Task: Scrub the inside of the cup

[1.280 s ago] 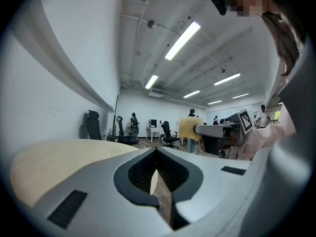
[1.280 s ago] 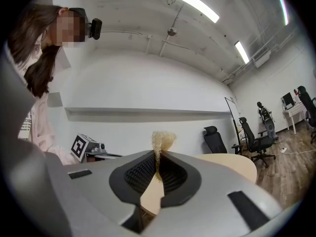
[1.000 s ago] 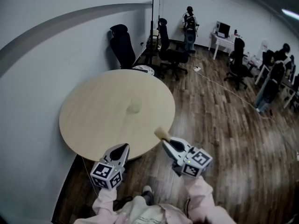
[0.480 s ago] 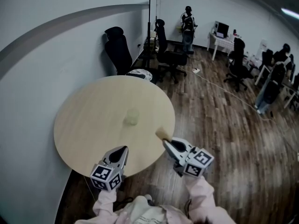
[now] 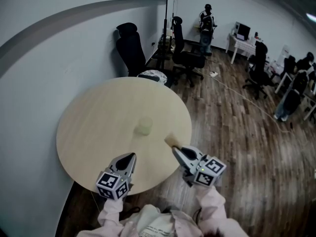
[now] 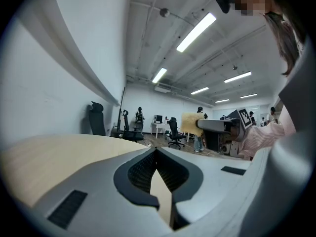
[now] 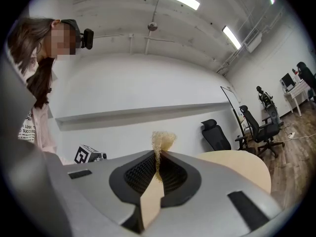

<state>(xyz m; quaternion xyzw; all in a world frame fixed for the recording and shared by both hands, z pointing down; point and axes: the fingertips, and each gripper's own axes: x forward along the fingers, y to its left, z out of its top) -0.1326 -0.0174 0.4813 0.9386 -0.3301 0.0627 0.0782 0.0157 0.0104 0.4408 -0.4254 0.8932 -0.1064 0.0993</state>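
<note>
A small pale cup point(image 5: 144, 126) stands near the middle of the round bench point(image 5: 89, 132), at the centre of the frame. Just lower right of it, a yellowish sponge scrap point(image 5: 171, 141) juts from the right gripper point(image 5: 177, 151), pinched thin between the jaws.

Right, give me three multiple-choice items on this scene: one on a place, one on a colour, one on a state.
1. Where is the cup?
A. on the table
B. in the left tongs
C. in the right tongs

2. What colour is the sponge?
A. blue
B. pale yellow
C. black

3. How do the left tongs stand?
A. open
B. shut on the cup
C. shut, empty

Answers:
1 A, it stands near the tabletop's middle, clear of both tongs.
2 B, the piece pinched in the right tongs is pale yellow.
3 C, the jaws meet with nothing between them.
</note>
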